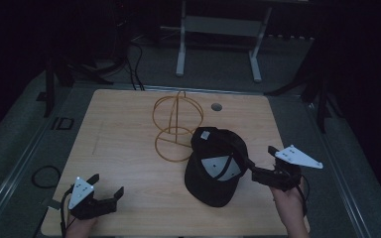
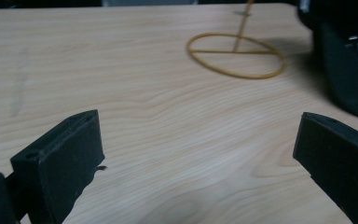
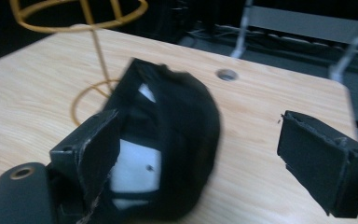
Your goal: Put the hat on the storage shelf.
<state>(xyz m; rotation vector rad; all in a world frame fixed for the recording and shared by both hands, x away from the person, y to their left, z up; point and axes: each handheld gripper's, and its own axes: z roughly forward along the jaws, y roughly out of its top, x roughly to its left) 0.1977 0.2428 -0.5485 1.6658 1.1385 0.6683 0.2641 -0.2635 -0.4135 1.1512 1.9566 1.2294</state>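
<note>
A black cap (image 1: 216, 163) lies upside down on the wooden table (image 1: 124, 148), with white labels showing inside it. My right gripper (image 1: 260, 159) is open at the cap's right side. In the right gripper view the cap's (image 3: 182, 140) side wall sits between the jaws of the right gripper (image 3: 203, 133), with the left jaw at its inner edge. A gold wire hat stand (image 1: 177, 124) stands just behind the cap. My left gripper (image 1: 106, 185) is open near the front left corner, holding nothing. The left gripper (image 2: 198, 135) faces bare wood, with the stand's base ring (image 2: 235, 53) ahead.
A round cable hole (image 1: 217, 106) sits in the table near the back edge, right of the stand. White frame legs (image 1: 181, 49) stand on the floor behind the table. A cable loop (image 1: 44, 176) lies on the floor at the left.
</note>
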